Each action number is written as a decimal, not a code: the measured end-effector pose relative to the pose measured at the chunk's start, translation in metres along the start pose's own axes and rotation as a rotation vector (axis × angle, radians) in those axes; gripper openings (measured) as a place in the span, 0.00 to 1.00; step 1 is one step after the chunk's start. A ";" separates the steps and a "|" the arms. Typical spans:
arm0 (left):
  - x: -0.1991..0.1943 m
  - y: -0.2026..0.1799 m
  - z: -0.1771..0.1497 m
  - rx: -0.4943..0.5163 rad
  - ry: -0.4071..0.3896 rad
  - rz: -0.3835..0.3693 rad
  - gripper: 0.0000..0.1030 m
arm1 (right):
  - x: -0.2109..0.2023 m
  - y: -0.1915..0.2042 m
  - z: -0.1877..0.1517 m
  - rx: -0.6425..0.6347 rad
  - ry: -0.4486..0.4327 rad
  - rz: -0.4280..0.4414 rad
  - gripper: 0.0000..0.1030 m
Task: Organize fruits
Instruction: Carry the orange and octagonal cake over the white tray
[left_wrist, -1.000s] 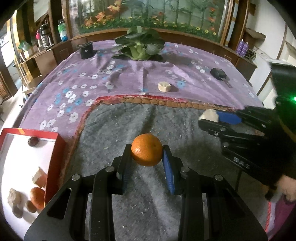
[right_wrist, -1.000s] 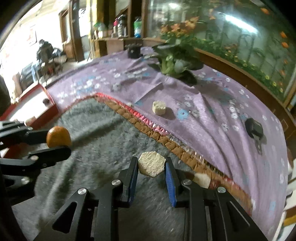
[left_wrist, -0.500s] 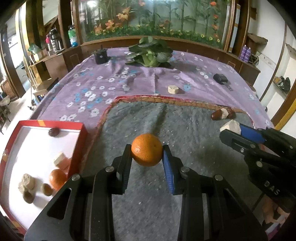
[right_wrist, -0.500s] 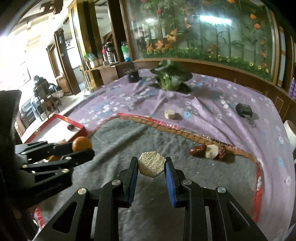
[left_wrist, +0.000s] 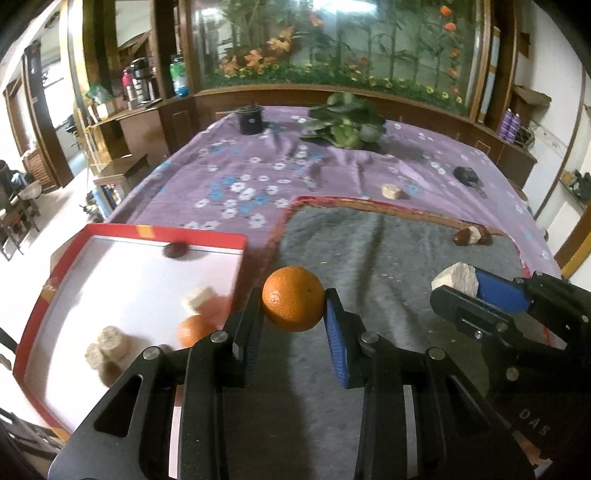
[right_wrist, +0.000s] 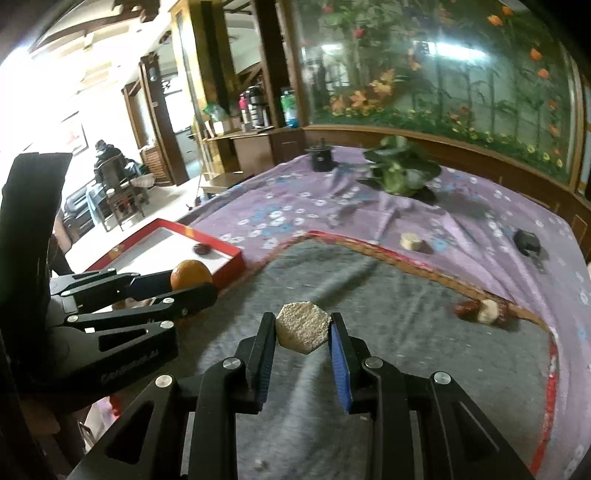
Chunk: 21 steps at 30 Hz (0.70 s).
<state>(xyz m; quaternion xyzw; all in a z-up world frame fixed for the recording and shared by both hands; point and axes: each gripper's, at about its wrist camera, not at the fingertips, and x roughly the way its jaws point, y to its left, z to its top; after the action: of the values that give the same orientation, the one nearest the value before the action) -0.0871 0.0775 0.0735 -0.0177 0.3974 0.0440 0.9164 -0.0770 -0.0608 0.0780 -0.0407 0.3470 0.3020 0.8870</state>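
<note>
Orange clamped in left tool, hexagonal piece in right tool

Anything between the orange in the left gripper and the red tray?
Nothing visible. The left gripper holds the orange in the air just right of the red tray; only its low rim lies between.
</note>
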 end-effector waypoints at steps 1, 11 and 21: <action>-0.002 0.005 0.000 -0.005 -0.003 0.007 0.30 | 0.002 0.005 0.002 -0.008 0.000 0.009 0.27; -0.008 0.056 0.000 -0.063 -0.011 0.062 0.31 | 0.022 0.054 0.020 -0.096 0.010 0.068 0.27; 0.001 0.131 0.012 -0.163 0.011 0.122 0.31 | 0.051 0.096 0.045 -0.176 0.020 0.118 0.27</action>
<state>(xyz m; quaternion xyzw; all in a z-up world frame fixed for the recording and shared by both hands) -0.0896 0.2089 0.0813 -0.0683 0.3978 0.1316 0.9054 -0.0756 0.0559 0.0929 -0.1009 0.3298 0.3825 0.8571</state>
